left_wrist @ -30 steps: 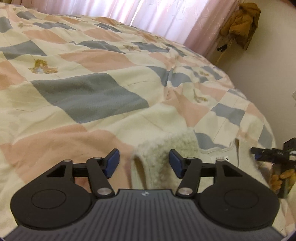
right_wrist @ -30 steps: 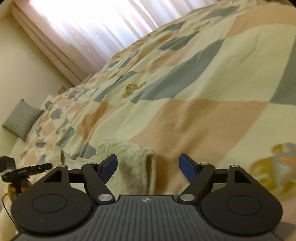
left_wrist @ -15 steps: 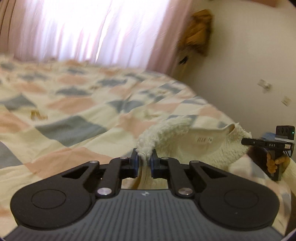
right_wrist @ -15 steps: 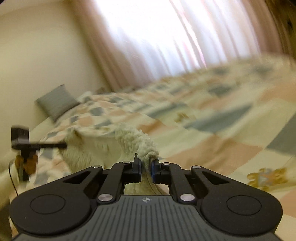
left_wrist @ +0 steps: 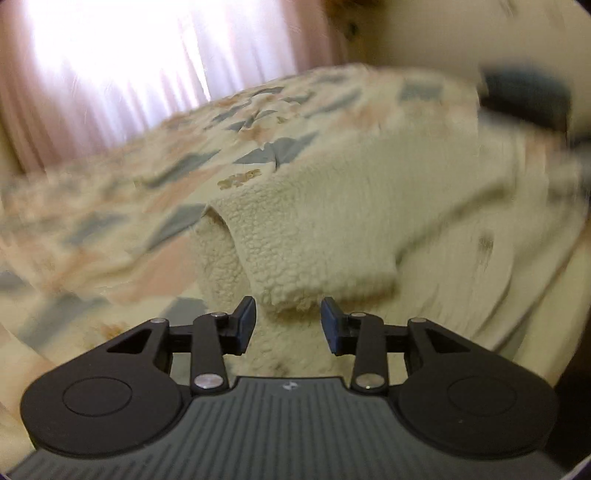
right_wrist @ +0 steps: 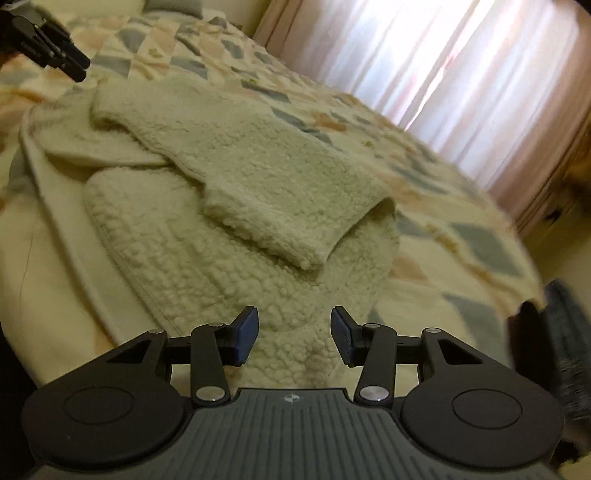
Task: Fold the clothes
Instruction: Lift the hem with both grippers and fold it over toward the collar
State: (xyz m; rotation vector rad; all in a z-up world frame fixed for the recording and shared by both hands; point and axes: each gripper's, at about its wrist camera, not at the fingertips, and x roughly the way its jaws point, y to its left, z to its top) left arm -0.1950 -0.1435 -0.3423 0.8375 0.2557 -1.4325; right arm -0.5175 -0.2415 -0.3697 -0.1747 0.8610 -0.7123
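Observation:
A cream fleece garment (left_wrist: 332, 236) lies on the patchwork bedspread (left_wrist: 110, 229), with one fleece part folded over the rest. My left gripper (left_wrist: 288, 325) is open and empty just in front of the folded edge. In the right wrist view the same garment (right_wrist: 229, 229) lies spread with a sleeve folded across it (right_wrist: 280, 192). My right gripper (right_wrist: 294, 339) is open and empty above the fleece near its closest edge. The left gripper (right_wrist: 48, 48) shows at the top left of that view.
The quilt (right_wrist: 461, 236) covers the bed beyond the garment. Pink curtains (left_wrist: 110, 74) hang over a bright window behind the bed. A grey pillow (right_wrist: 177, 3) lies at the bed's far end. A dark blurred object (right_wrist: 546, 339) sits at the right edge.
Both grippers were shut on the fleece half a second ago and lifted it. Now both have opened and let go, and the garment lies folded over itself on the bed.

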